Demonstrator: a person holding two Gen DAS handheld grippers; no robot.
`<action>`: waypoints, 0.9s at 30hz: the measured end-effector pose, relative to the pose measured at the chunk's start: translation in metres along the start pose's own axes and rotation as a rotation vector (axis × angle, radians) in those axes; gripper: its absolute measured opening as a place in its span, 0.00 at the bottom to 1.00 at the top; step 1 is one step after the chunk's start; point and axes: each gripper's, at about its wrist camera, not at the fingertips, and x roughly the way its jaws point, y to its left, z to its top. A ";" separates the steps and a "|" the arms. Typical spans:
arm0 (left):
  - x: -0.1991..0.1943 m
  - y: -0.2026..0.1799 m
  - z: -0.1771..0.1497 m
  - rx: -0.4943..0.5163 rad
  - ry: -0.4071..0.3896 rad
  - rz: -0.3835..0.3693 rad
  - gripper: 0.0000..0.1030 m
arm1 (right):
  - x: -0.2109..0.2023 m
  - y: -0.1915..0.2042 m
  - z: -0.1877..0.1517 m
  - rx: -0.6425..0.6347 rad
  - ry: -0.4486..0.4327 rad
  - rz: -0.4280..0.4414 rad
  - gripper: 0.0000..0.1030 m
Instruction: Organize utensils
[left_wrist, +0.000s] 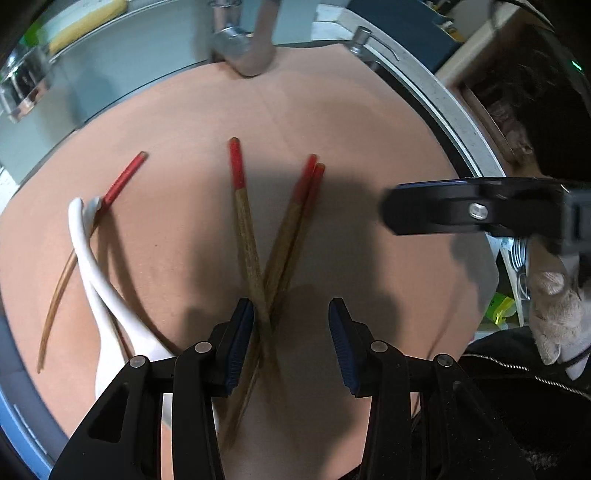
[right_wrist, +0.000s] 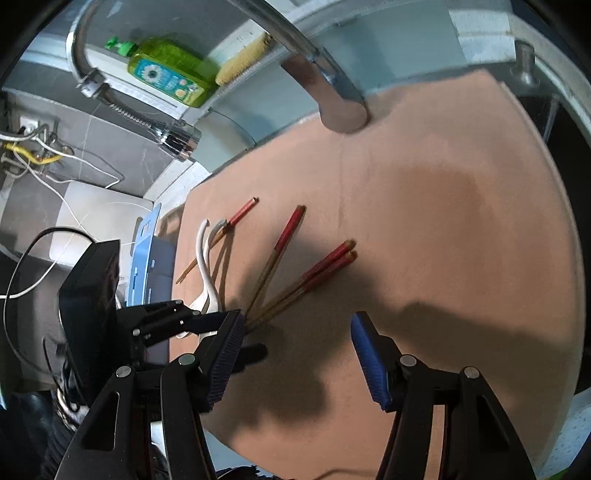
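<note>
Spread across the sink area, a wide peach-brown board (left_wrist: 332, 122), with a grey faucet spout (left_wrist: 258, 44) at its far edge. Lying on it near the left gripper (left_wrist: 291, 328), three red-tipped wooden chopsticks (left_wrist: 245, 236) crossed over one another just ahead of the blue pads (left_wrist: 242, 343), with a fourth chopstick (left_wrist: 122, 181) and two white spoons (left_wrist: 88, 258) further left. Jaws parted on that gripper and pressing nothing, chopsticks passing beside the left pad; likewise parted and empty on the right gripper (right_wrist: 295, 354), hovering over bare board.

Chopsticks (left_wrist: 247, 236) crossed on board (left_wrist: 369, 147), spoons (left_wrist: 88, 251) left, faucet (left_wrist: 255, 48) behind
</note>
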 end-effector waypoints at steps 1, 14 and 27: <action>0.000 0.000 -0.002 0.011 0.002 0.034 0.40 | 0.003 -0.003 0.001 0.017 0.012 0.009 0.55; -0.008 0.019 -0.004 0.017 -0.001 0.054 0.40 | 0.049 0.004 0.002 0.146 0.121 0.086 0.29; -0.019 0.047 -0.006 0.082 -0.004 0.181 0.41 | 0.075 0.022 0.008 0.214 0.089 0.089 0.28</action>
